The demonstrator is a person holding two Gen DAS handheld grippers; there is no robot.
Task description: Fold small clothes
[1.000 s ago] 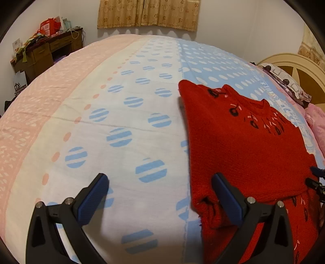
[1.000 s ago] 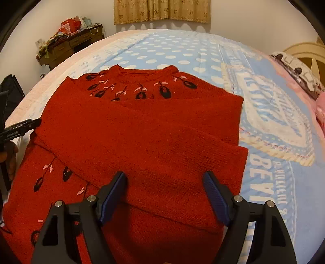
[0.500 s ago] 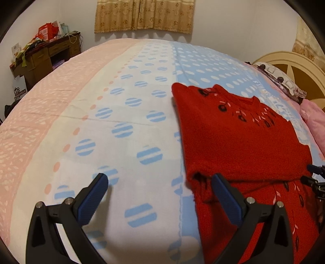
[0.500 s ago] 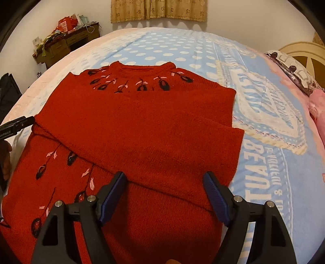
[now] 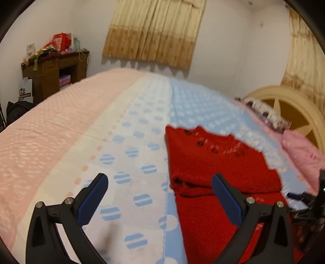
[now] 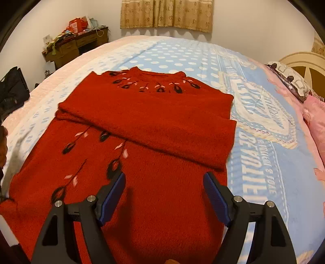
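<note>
Bed cover (image 6: 254, 126): pink, white and blue bands with dots; a printed crest on the right.
Curtain (image 6: 166, 13): tan, patterned, on the far wall.
Wooden desk (image 5: 54, 75): far left, cluttered with red packages and papers.
Black bag (image 6: 12, 89): left, beside the bed.
Headboard (image 5: 292, 113): cream, far right.
Pink pillow (image 5: 302, 150): right, just beside the headboard.
</note>
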